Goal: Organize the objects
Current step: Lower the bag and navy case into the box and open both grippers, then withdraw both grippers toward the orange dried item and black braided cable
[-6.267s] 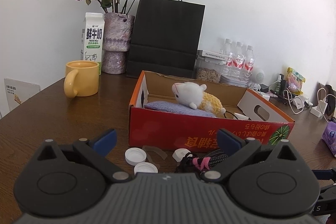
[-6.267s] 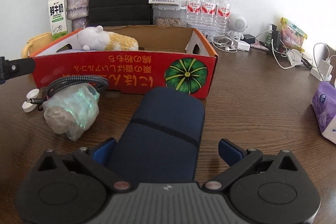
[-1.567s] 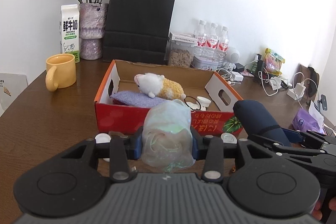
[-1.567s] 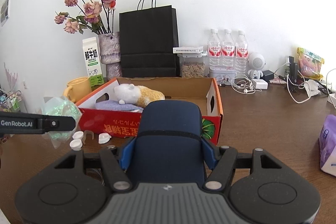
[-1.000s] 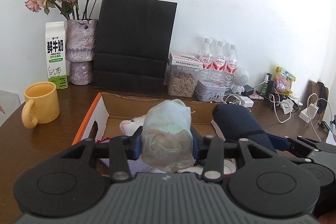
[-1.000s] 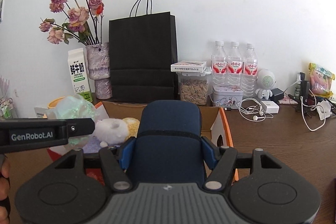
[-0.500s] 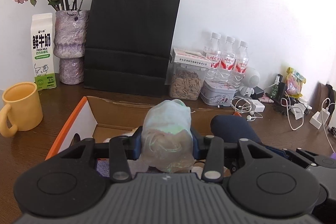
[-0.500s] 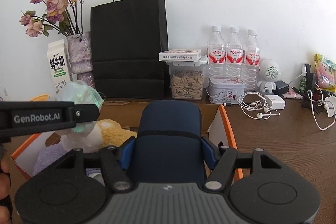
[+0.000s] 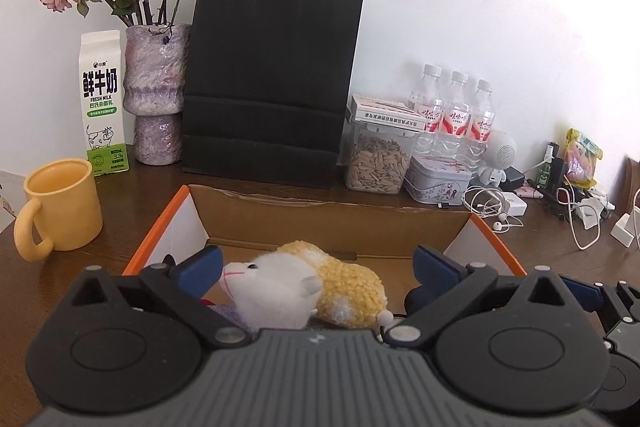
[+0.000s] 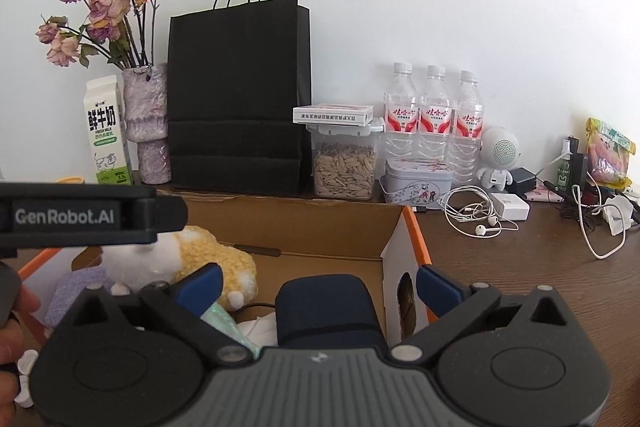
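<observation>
An open cardboard box (image 9: 328, 223) with orange edges sits on the brown table. In it lie a white and yellow plush sheep (image 9: 304, 287), a purple cloth (image 10: 76, 291), a dark blue case (image 10: 328, 307) and a pale green plastic bundle (image 10: 224, 319). My left gripper (image 9: 320, 267) is open and empty above the sheep. My right gripper (image 10: 320, 283) is open above the blue case, which rests in the box's right end (image 10: 400, 259). The left gripper's side bar (image 10: 80, 215) crosses the right wrist view.
Behind the box stand a black paper bag (image 9: 272, 79), a vase of dried roses (image 9: 156, 91), a milk carton (image 9: 102, 103), a seed jar (image 9: 380, 159), a tin (image 9: 436, 179) and three water bottles (image 9: 456, 115). A yellow mug (image 9: 60, 203) is left. Cables and chargers (image 10: 520, 211) lie right.
Both grippers have opened. The plastic bundle has left my left gripper and the blue case has left my right gripper; both now lie in the box.
</observation>
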Demonstrator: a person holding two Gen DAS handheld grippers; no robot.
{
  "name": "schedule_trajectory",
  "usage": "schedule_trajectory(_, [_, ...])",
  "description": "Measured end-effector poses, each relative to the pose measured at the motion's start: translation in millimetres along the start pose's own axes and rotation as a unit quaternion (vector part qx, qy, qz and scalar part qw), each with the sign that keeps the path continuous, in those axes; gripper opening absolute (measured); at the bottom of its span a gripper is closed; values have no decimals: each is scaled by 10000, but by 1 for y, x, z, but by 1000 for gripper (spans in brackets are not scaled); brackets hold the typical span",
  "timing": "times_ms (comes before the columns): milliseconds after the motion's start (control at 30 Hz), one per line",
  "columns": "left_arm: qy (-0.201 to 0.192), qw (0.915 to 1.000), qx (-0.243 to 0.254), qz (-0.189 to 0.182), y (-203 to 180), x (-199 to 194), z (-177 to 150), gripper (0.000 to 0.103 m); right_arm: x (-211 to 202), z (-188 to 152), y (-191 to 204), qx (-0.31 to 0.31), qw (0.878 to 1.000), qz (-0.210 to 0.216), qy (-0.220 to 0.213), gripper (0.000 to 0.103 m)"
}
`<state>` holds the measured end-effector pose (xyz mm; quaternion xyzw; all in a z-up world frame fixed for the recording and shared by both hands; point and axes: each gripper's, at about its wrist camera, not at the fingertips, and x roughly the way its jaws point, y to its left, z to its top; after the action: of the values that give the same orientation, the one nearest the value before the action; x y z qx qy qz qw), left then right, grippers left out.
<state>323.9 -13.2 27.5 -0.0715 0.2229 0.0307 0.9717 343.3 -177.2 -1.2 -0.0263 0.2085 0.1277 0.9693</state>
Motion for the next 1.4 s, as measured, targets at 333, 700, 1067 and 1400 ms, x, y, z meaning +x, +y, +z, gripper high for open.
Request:
schedule_trajectory(333, [-71, 10000, 35, -36, 2, -9, -1, 103, -9, -1, 2, -6, 10000, -13, -44, 103])
schedule_trajectory(700, [-258, 9997, 22, -36, 5, -33, -3, 103, -30, -7, 3, -70, 9997, -5, -247, 103])
schedule_trajectory(1067, [-245, 9997, 12, -78, 5, -76, -24, 103, -72, -26, 5, -69, 9994, 99, -318, 103])
schedule_trajectory(1400, [-31, 9999, 154, 65, 13, -116, -52, 103, -113, -69, -5, -61, 9998, 167, 55, 103])
